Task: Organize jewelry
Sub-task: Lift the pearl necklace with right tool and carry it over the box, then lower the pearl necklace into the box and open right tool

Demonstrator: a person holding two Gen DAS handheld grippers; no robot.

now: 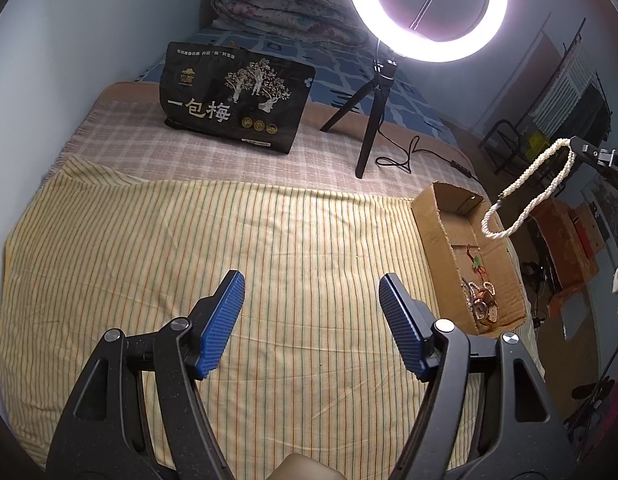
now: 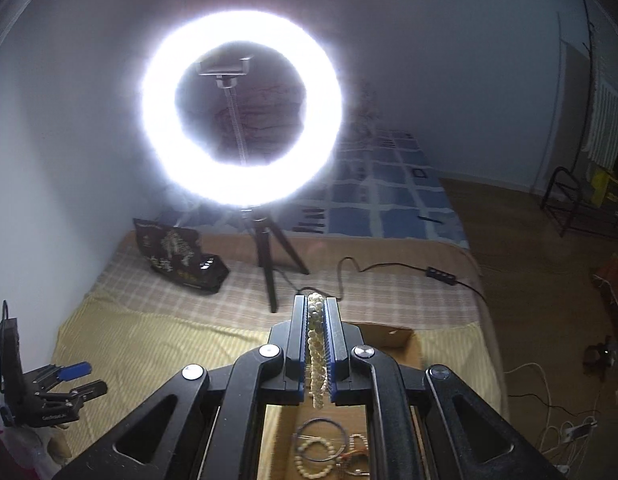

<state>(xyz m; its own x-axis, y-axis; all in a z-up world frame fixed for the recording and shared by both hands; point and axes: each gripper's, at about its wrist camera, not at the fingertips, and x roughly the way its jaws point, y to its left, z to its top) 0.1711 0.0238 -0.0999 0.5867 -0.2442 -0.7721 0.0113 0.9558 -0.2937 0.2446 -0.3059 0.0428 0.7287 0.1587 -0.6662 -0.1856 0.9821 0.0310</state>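
Observation:
A white pearl necklace (image 1: 527, 192) hangs in a loop above the open cardboard box (image 1: 429, 216) at the right edge of the bed. My right gripper (image 2: 315, 300) is shut on the necklace's strand (image 2: 315, 352), which runs between its blue pads. The right gripper's tip (image 1: 579, 144) comes in from the right. In the box lie a watch (image 1: 483, 310), bead bracelets and thin bangles (image 2: 321, 438). My left gripper (image 1: 310, 278) is open over the yellow striped cloth (image 1: 189, 248), with nothing between its fingers. From the right wrist it appears at far left (image 2: 75, 378).
A lit ring light (image 1: 427, 4) on a black tripod (image 1: 369, 120) stands behind the box, its cable trailing right. A black printed bag (image 1: 233, 100) stands at the back of the bed, with a folded quilt (image 1: 277, 4) beyond. Floor and furniture lie to the right.

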